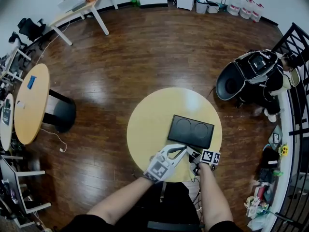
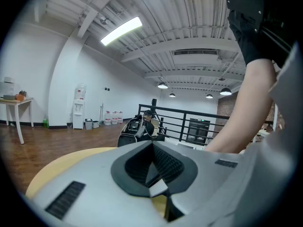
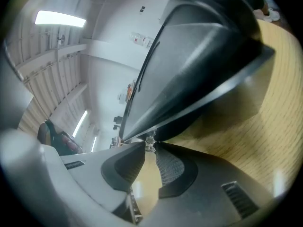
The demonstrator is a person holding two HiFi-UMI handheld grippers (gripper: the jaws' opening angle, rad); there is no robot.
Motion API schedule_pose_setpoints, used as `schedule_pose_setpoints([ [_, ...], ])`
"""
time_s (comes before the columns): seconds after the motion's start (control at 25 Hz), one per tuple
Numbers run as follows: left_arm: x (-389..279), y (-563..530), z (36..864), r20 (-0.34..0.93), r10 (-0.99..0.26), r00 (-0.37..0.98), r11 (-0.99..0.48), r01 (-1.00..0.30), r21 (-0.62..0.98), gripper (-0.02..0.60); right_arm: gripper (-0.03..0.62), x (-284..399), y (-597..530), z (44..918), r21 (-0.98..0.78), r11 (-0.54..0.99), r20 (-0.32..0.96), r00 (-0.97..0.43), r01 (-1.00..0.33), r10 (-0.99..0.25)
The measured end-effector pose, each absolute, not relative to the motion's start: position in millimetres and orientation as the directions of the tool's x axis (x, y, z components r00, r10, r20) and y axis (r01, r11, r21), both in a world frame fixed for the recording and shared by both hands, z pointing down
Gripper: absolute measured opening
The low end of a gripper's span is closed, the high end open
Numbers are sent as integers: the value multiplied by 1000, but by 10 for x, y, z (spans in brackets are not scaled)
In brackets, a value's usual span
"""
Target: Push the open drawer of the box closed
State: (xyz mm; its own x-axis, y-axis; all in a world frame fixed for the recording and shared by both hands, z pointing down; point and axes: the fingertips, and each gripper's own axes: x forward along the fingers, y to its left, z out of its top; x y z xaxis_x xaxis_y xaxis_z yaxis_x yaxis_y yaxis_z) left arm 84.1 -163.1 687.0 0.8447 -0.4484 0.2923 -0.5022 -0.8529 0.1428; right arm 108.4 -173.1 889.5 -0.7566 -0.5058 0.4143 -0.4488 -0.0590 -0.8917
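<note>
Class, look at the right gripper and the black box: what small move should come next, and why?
Probably ease the right gripper forward toward the box: its tips pinch the small knob of the drawer, which seems to stick out from the box's near side.

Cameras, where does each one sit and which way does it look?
Head view: on the person's head, looking steeply down at the round table and black box; both forearms, left claw and right claw show.
Left gripper view: on the left claw, looking across the table towards a railing; its shut jaws and the person's arm show.
Right gripper view: on the right claw, close to the box, jaws pinching its small knob.
Shared: head and right gripper views both see the box.
</note>
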Motion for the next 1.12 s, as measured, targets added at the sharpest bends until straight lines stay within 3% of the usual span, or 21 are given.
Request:
schedule_pose_setpoints([
  [0.64, 783, -1653, 6835, 309, -451, 837, -853, -506, 127, 34, 114, 1152, -1579, 8862, -891, -78, 427, -765, -448, -481],
  [0.84, 738, -1496, 6714, 324, -434, 841, -866, -488, 109, 34, 91, 1278, -1428, 8428, -838, 54, 437, -726, -543, -531],
  [0.92, 741, -1397, 6678, 331, -420, 845, -875, -474, 98, 34, -2, 1382, -1444, 8134, -797, 140, 409, -695, -588, -591],
  [1.12, 661, -1141, 6344, 314, -403, 860, -883, -455, 112, 34, -3, 1399, -1440, 7120, -668, 339, 297, -655, -662, -694],
])
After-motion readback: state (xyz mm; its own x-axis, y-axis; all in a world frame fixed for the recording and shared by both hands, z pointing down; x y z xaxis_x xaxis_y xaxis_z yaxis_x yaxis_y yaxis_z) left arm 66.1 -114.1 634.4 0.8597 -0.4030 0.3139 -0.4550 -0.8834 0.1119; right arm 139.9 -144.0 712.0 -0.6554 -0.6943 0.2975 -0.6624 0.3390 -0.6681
